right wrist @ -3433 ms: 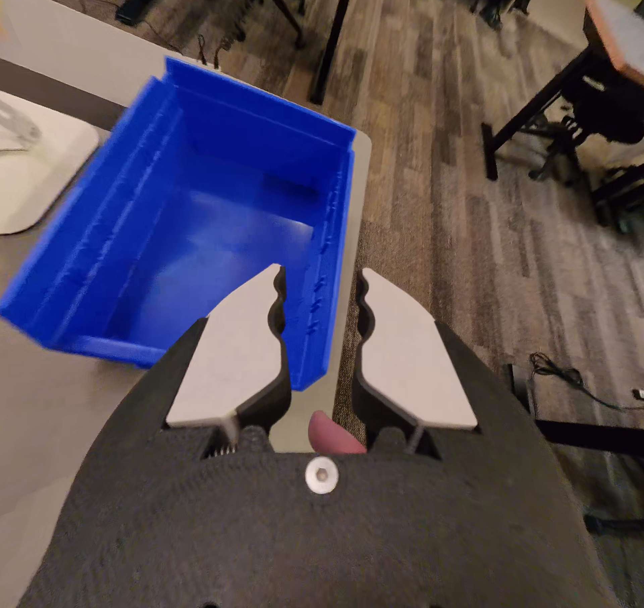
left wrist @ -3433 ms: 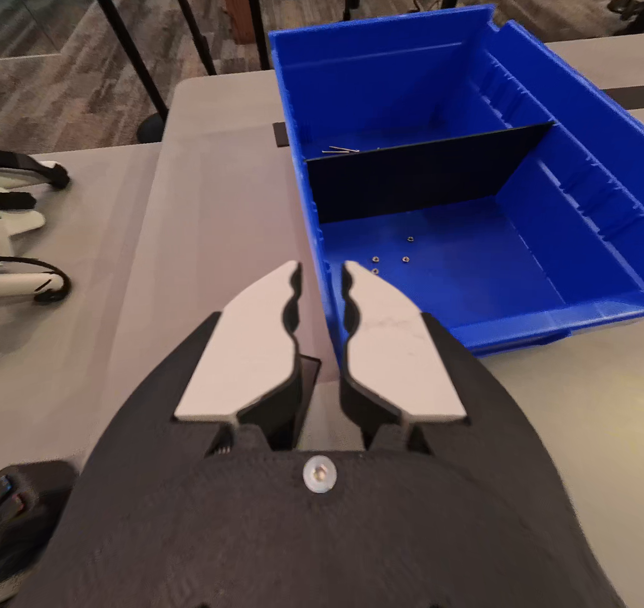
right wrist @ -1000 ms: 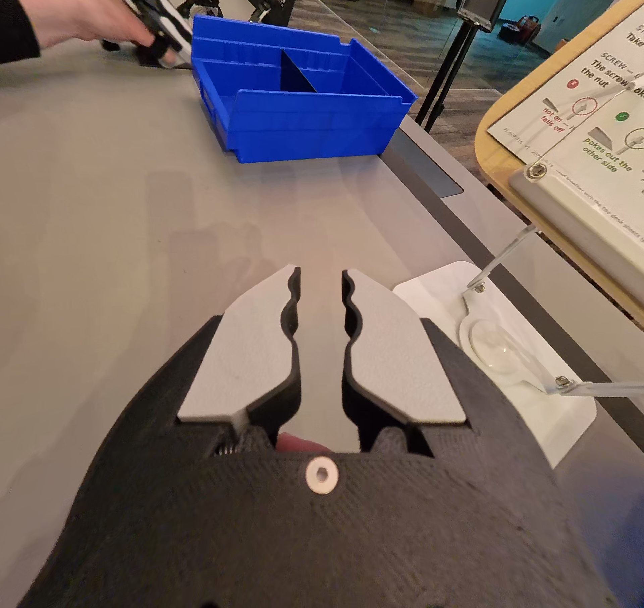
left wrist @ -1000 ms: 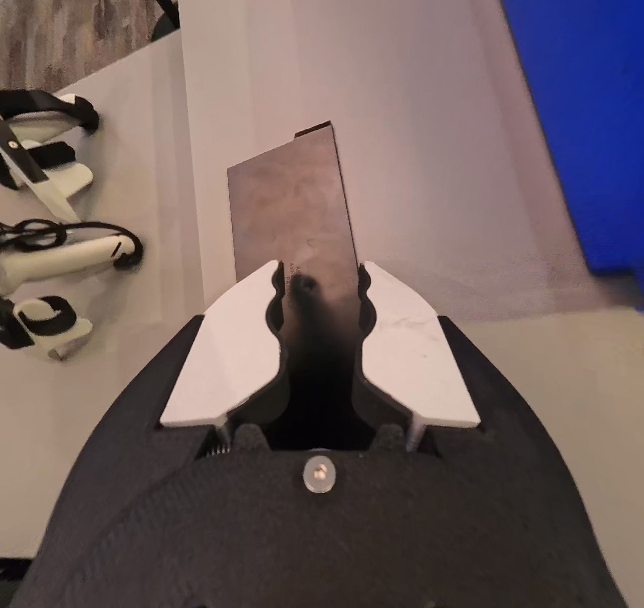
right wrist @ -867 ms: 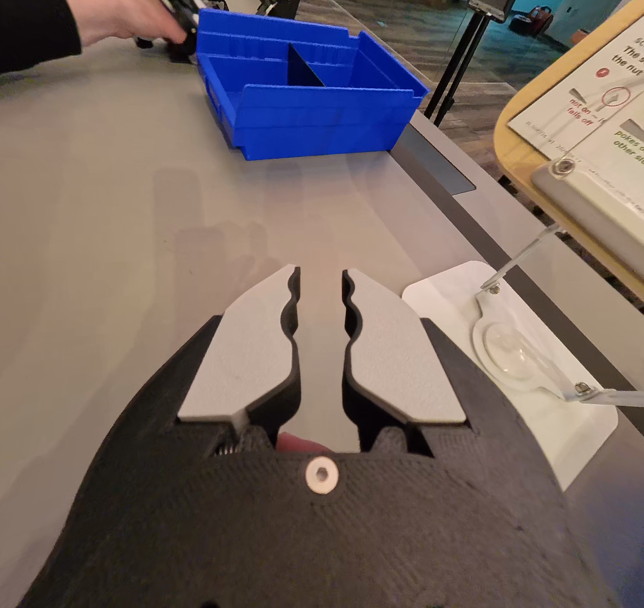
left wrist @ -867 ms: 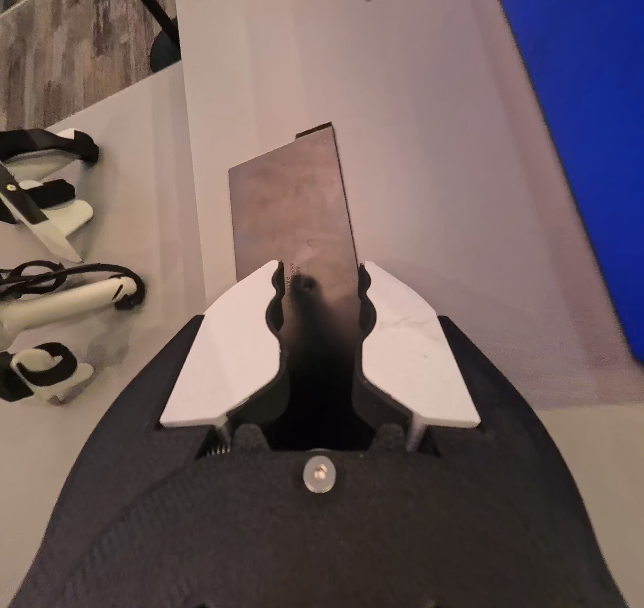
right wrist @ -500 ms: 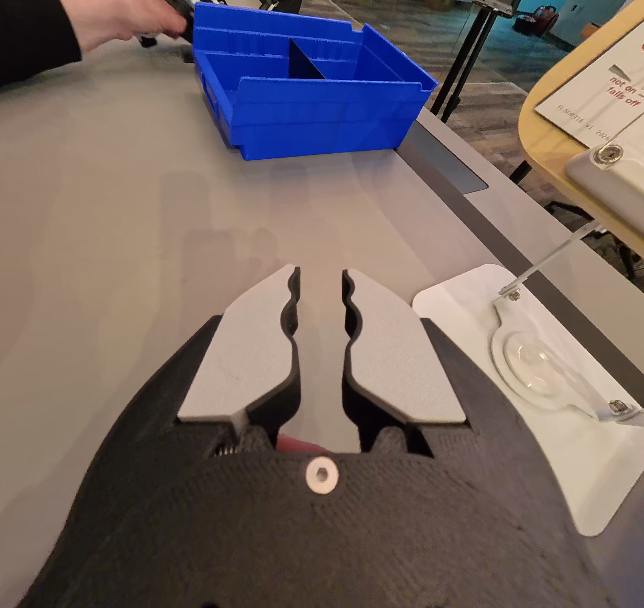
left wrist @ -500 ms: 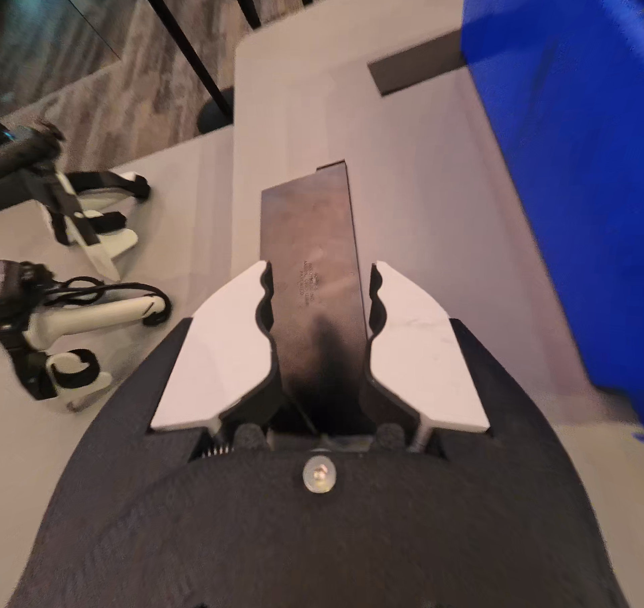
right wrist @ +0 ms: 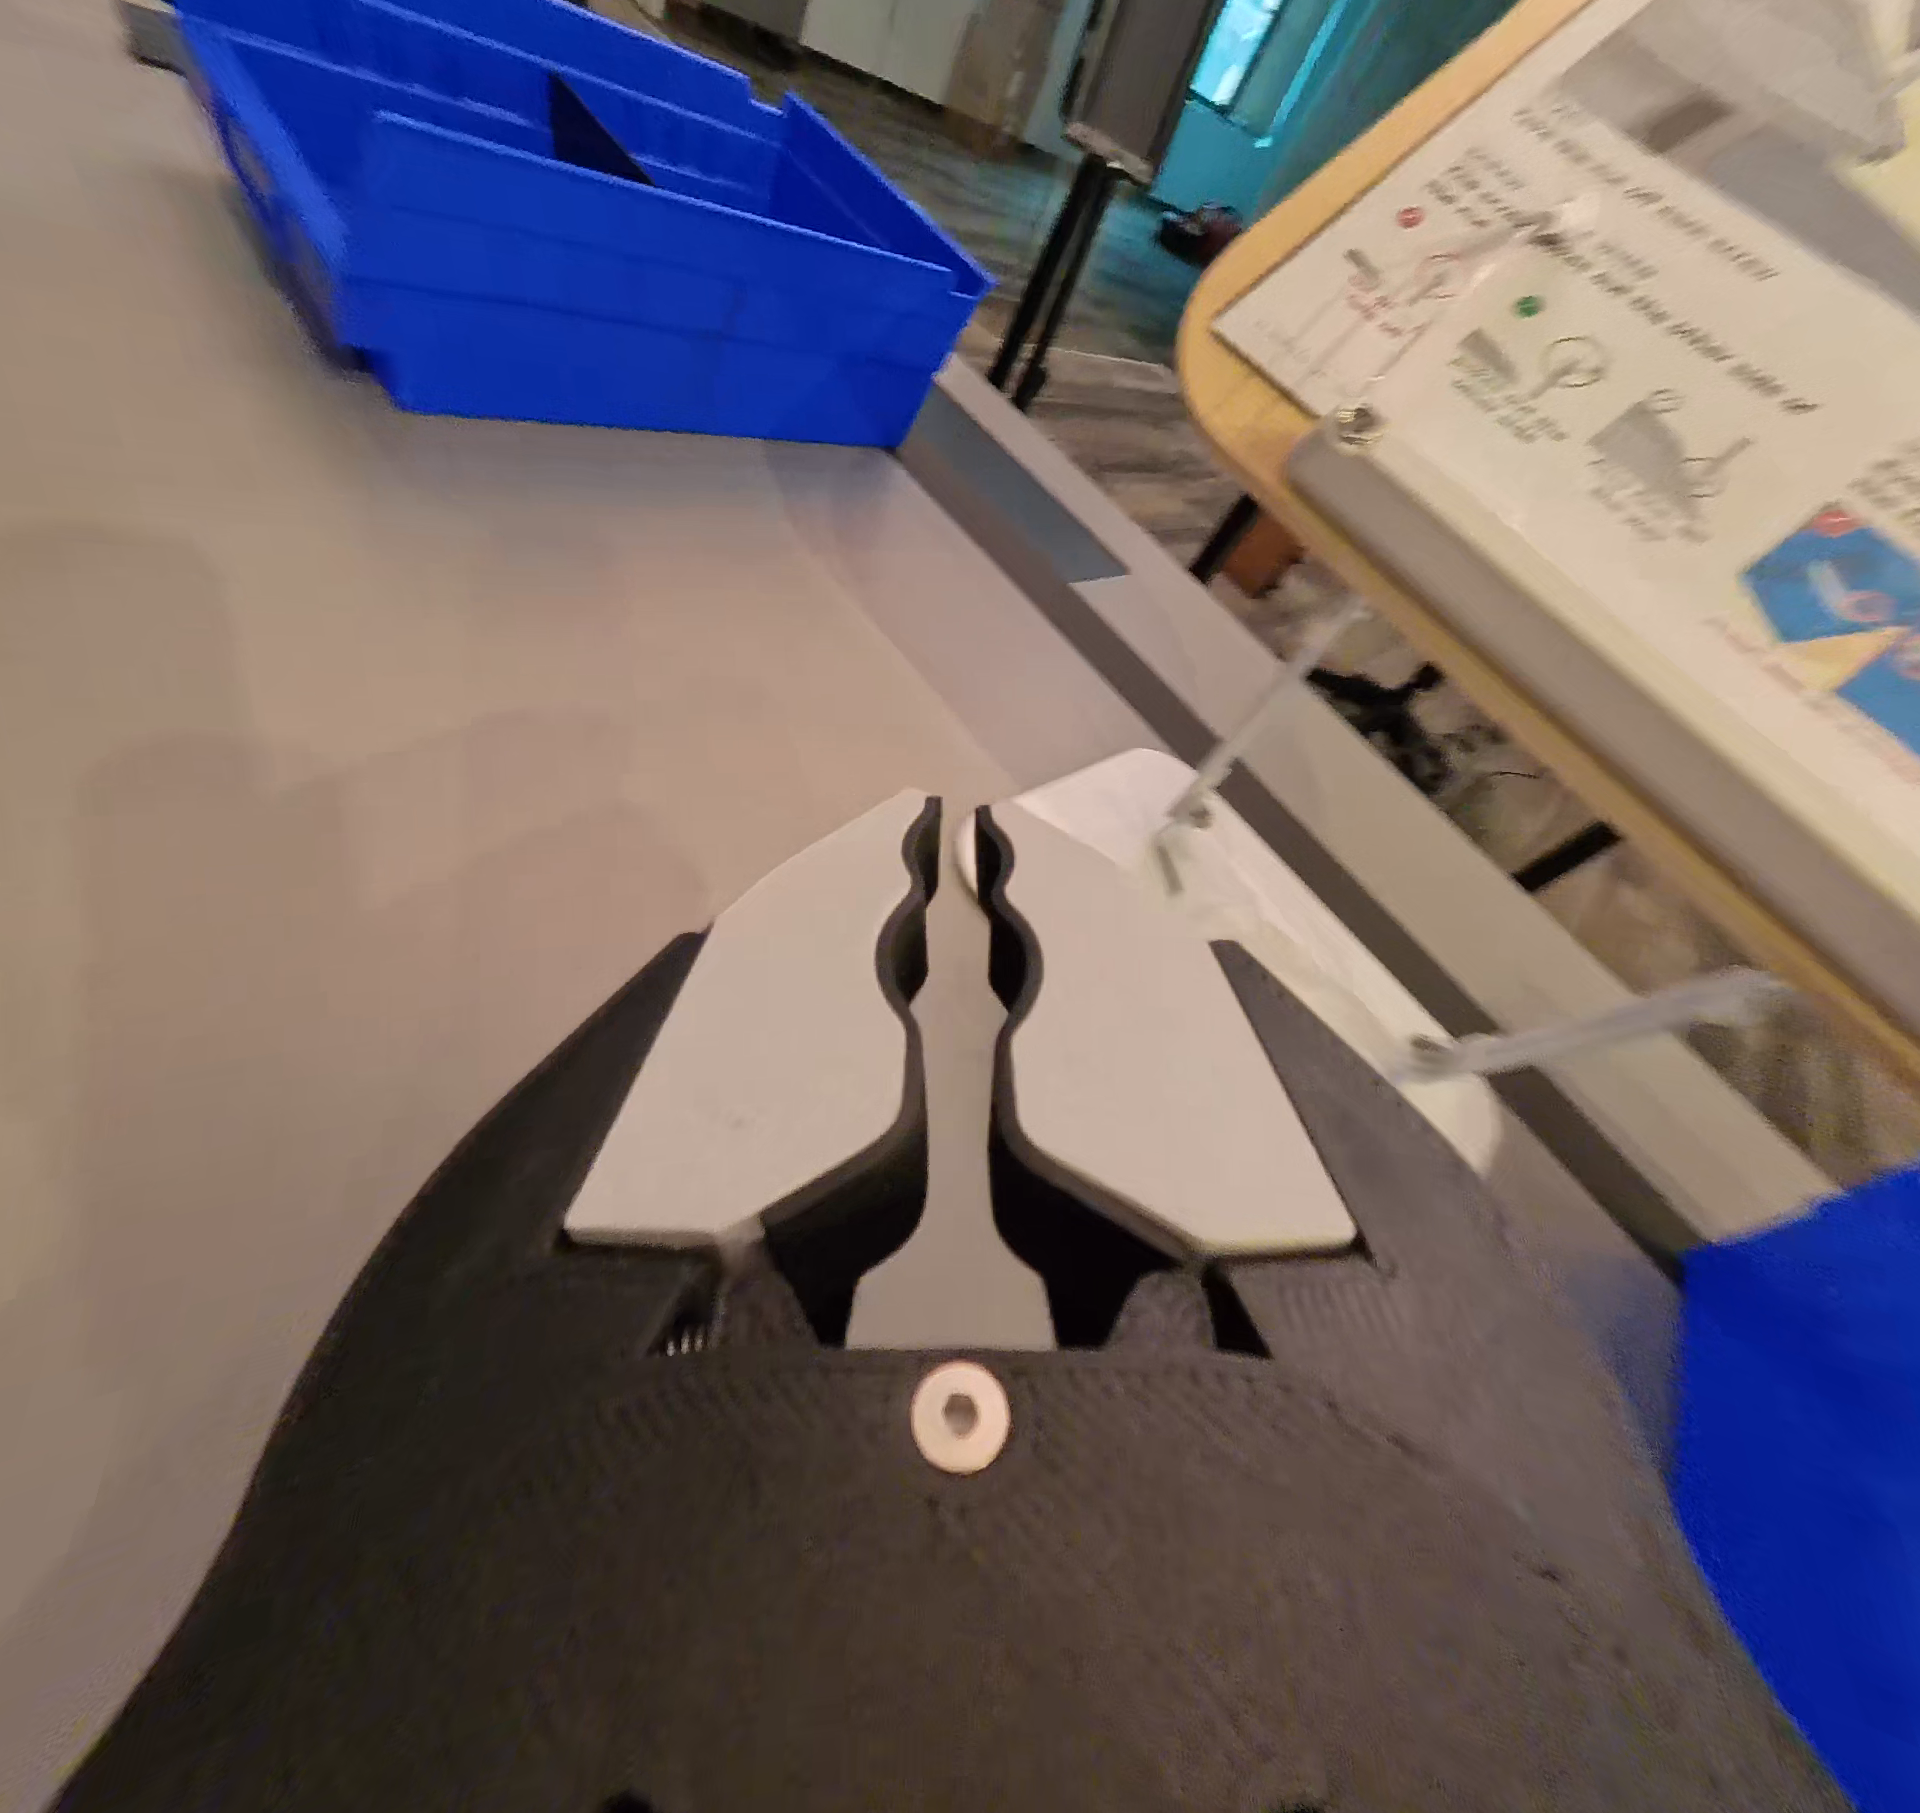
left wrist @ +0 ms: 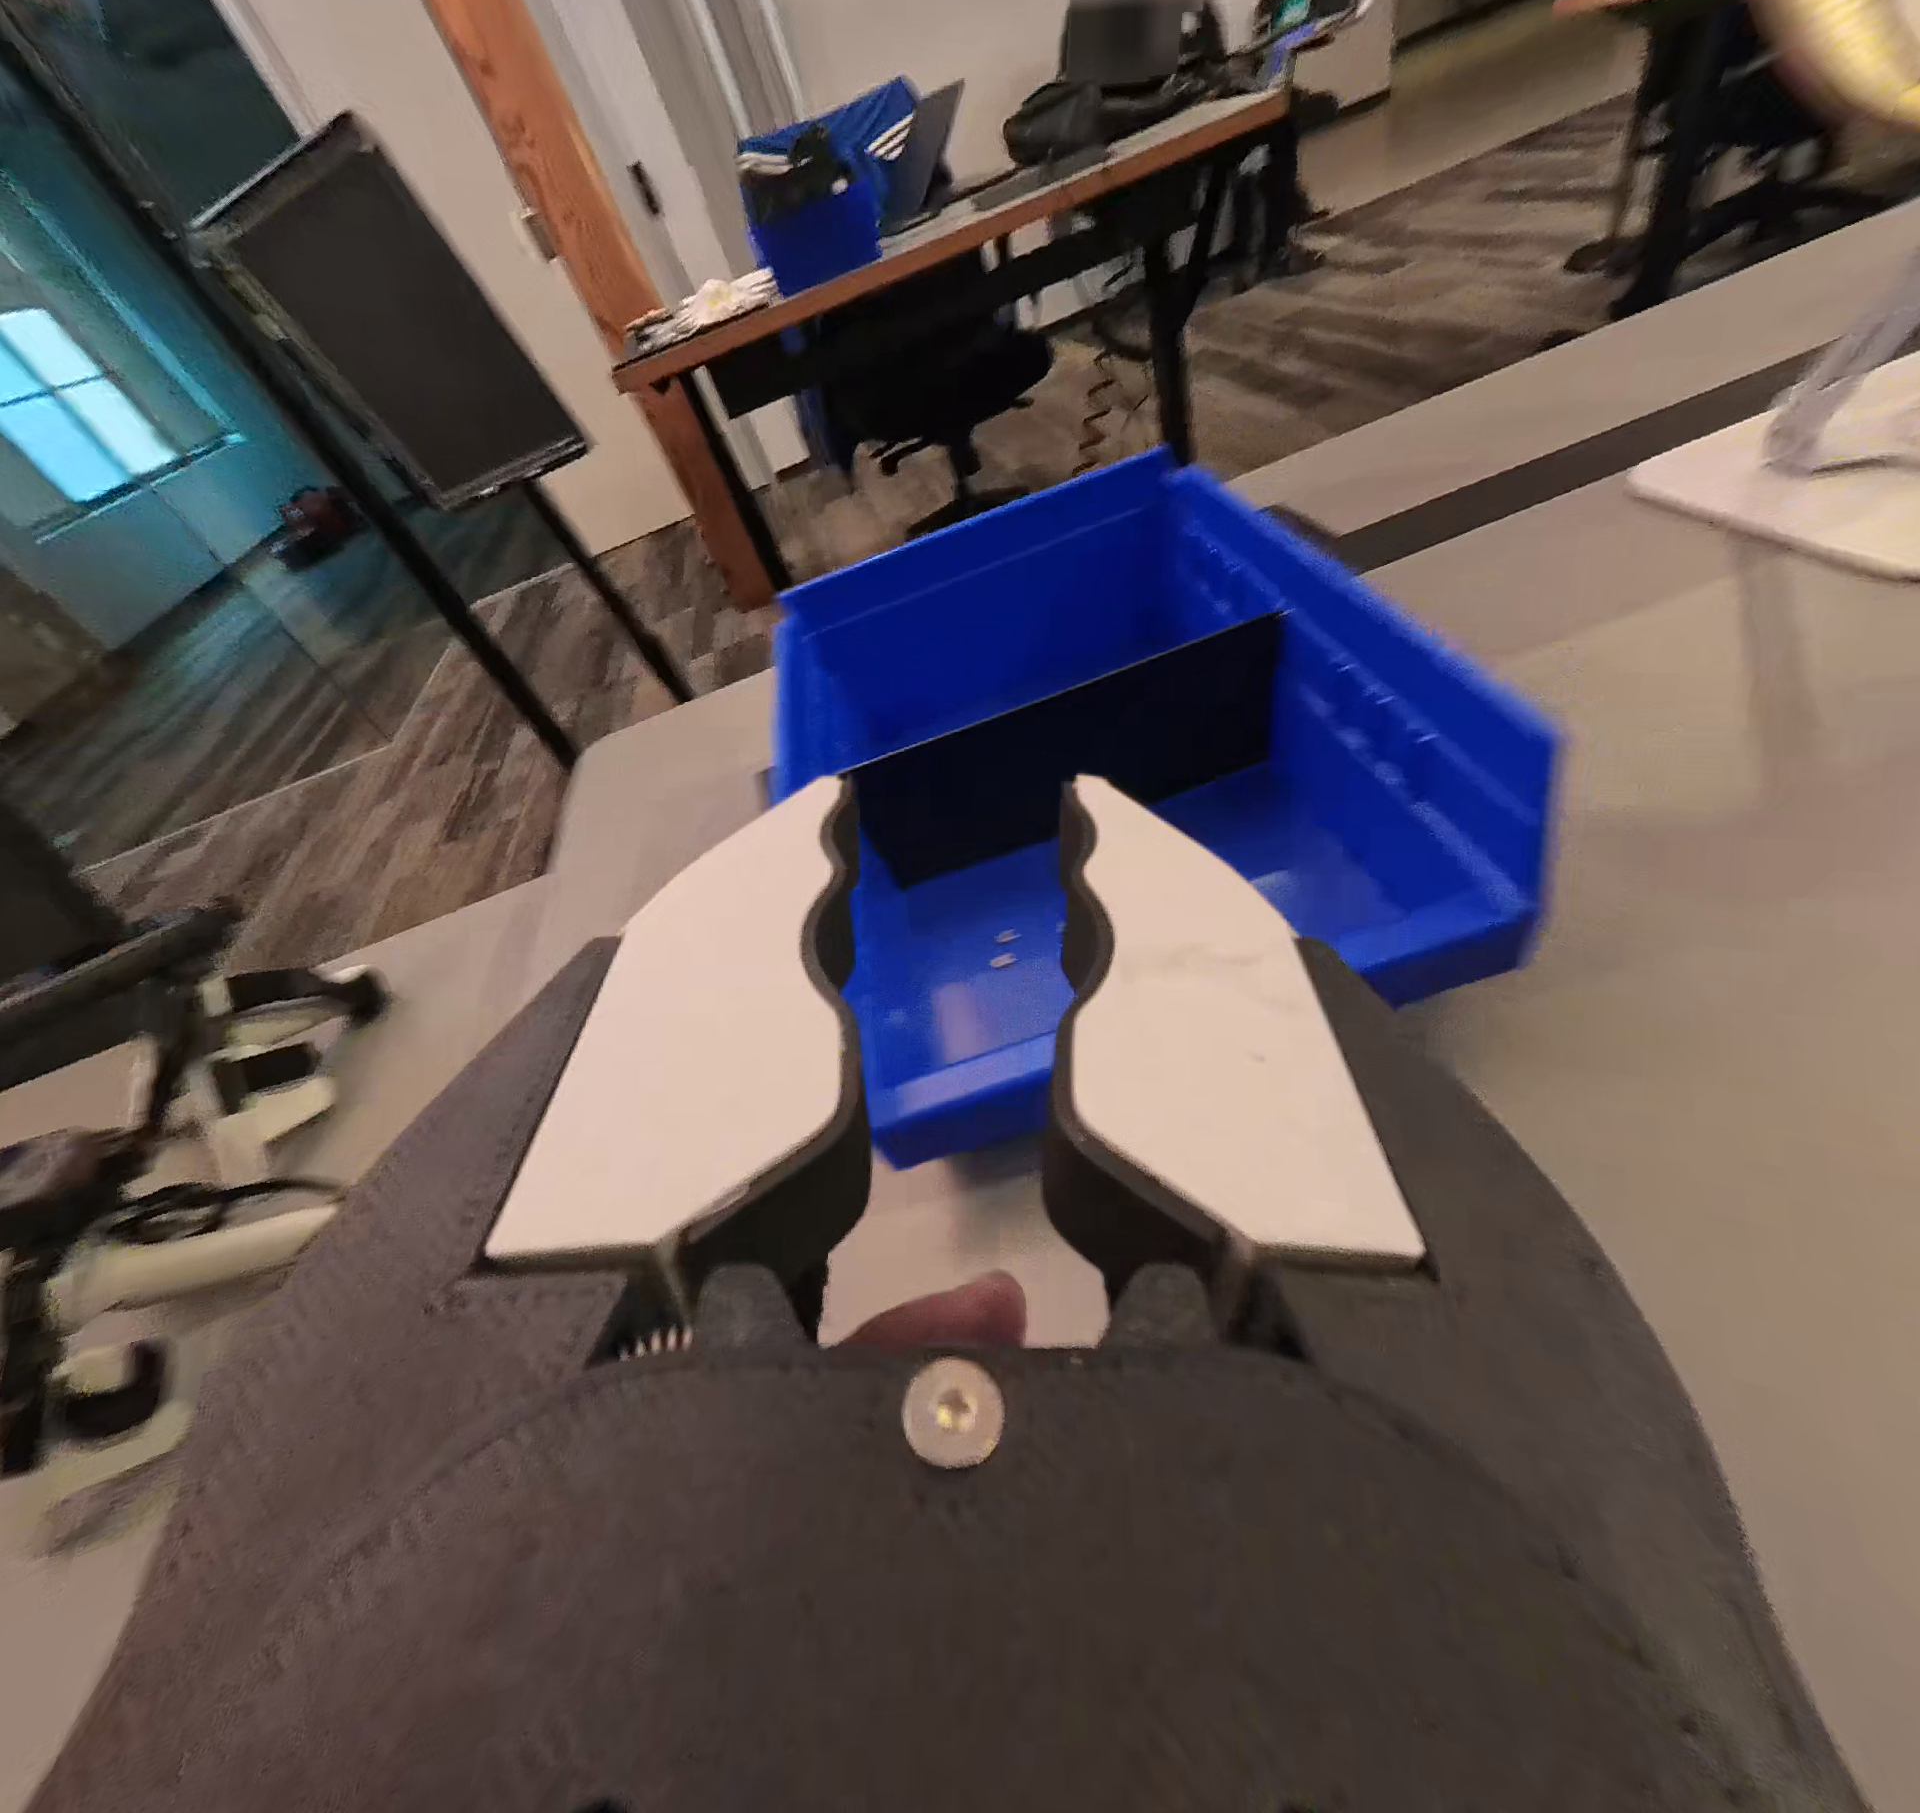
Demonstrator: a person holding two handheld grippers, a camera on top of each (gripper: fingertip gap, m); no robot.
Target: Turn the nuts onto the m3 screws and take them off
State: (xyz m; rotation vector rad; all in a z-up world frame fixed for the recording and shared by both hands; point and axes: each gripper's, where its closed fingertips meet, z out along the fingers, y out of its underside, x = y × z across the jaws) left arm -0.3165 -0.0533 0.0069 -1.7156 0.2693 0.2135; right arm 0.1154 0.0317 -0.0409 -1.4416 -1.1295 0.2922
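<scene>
Grey table (left wrist: 1714, 724) carries a blue bin (left wrist: 1455, 724); office desks (left wrist: 1039, 205) behind.

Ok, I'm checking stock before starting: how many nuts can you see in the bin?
3 nuts, all on the floor of the blue bin's near compartment: two close together, a third beside the left gripper's right finger. That gripper may hide more.
</scene>
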